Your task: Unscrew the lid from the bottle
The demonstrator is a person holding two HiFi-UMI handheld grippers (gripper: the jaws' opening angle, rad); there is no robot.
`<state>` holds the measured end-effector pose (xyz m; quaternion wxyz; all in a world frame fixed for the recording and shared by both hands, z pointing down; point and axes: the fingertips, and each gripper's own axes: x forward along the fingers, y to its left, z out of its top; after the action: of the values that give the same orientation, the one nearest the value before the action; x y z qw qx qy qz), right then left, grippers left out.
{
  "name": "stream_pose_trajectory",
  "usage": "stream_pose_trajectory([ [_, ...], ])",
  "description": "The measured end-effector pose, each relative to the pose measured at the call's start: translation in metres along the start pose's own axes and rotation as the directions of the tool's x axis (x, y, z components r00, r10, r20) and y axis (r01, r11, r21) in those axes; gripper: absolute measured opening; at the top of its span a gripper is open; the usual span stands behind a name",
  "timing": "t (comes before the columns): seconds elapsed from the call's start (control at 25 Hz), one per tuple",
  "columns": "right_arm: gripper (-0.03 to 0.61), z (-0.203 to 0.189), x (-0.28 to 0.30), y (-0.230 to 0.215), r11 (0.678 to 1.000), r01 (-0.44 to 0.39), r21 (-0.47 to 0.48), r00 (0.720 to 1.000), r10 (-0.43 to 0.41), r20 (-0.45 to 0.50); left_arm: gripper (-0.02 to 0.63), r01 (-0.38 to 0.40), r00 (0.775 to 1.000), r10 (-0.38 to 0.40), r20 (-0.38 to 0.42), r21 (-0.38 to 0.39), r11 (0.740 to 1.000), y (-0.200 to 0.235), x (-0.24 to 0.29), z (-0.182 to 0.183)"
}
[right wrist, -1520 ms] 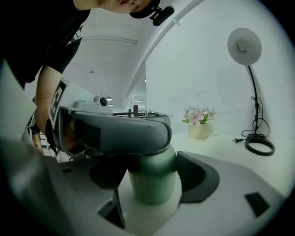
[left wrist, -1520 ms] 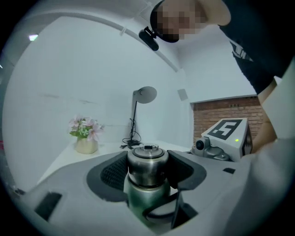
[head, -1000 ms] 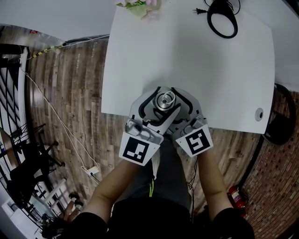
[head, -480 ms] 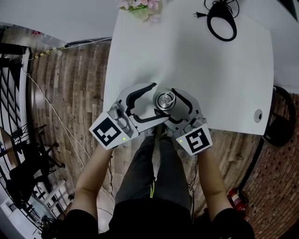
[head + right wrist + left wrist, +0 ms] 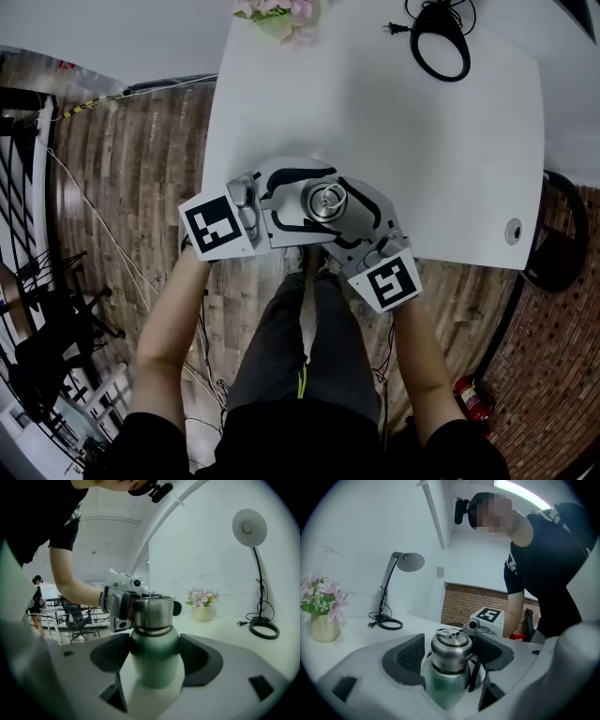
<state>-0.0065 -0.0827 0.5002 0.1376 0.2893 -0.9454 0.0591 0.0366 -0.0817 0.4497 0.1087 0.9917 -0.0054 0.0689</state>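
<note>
My left gripper (image 5: 451, 658) stood wide open around the lid (image 5: 450, 645), not touching it; my right gripper (image 5: 157, 660) clamped the bottle (image 5: 154, 670) upright near the table (image 5: 422, 141) edge. Closing too low, on the neck, I judged the lid wouldn't turn — or the bottle might twist loose

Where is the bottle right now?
Head view, centre: the bottle stands by the near edge of the table, between the jaws of the left gripper and the right gripper.
</note>
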Motion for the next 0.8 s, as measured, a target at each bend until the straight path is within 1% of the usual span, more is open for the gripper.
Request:
stream_pose_trajectory([
  [0.16, 0.314, 0.0017, -0.0005, 0.0013, 1.0, -0.007, -0.006, 1.0, 0.007, 0.005, 0.351, 0.07, 0.998, -0.069, -0.01, 0.025, 0.997, -0.0059, 0.0032, 0.0018],
  [0.28, 0.314, 0.0017, -0.0016, 0.001, 1.0, -0.005, -0.005, 1.0, 0.005, 0.017, 0.345, 0.092, 0.996, -0.092, -0.021, 0.021, 0.996, -0.0048, 0.0029, 0.001],
  [0.36, 0.314, 0.0006, -0.003, 0.0012, 1.0, -0.003, -0.004, 1.0, 0.004, 0.02, 0.304, 0.113, 0.993, -0.112, -0.032, 0.03, 0.993, -0.006, 0.0037, -0.0005],
  [0.48, 0.314, 0.0006, -0.0036, 0.0014, 1.0, -0.002, -0.002, 1.0, 0.002, 0.018, 0.281, 0.142, 0.989, -0.14, -0.039, 0.037, 0.989, -0.0088, 0.0044, -0.0009],
  [0.56, 0.314, 0.0018, -0.0031, 0.0019, 1.0, 0.0, 0.004, 1.0, 0.0, 0.016, 0.281, 0.138, 0.99, -0.137, -0.035, 0.038, 0.99, -0.0091, 0.0028, -0.0001],
  [0.64, 0.314, 0.0024, -0.0024, 0.0016, 1.0, 0.0, 0.007, 1.0, 0.0, 0.018, 0.281, 0.116, 0.993, -0.114, -0.031, 0.045, 0.992, -0.0079, 0.0017, -0.0003],
  [0.72, 0.314, 0.0016, -0.002, 0.0008, 1.0, -0.001, 0.006, 1.0, 0.001, 0.017, 0.279, 0.078, 0.997, -0.076, -0.029, 0.066, 0.995, -0.0062, 0.0021, -0.001],
  [0.8, 0.314, 0.0013, -0.0017, 0.0001, 1.0, 0.0, 0.01, 1.0, 0.0, 0.021, 0.279, 0.021, 1.0, -0.019, -0.023, 0.093, 0.995, -0.0044, 0.0025, -0.0008],
])
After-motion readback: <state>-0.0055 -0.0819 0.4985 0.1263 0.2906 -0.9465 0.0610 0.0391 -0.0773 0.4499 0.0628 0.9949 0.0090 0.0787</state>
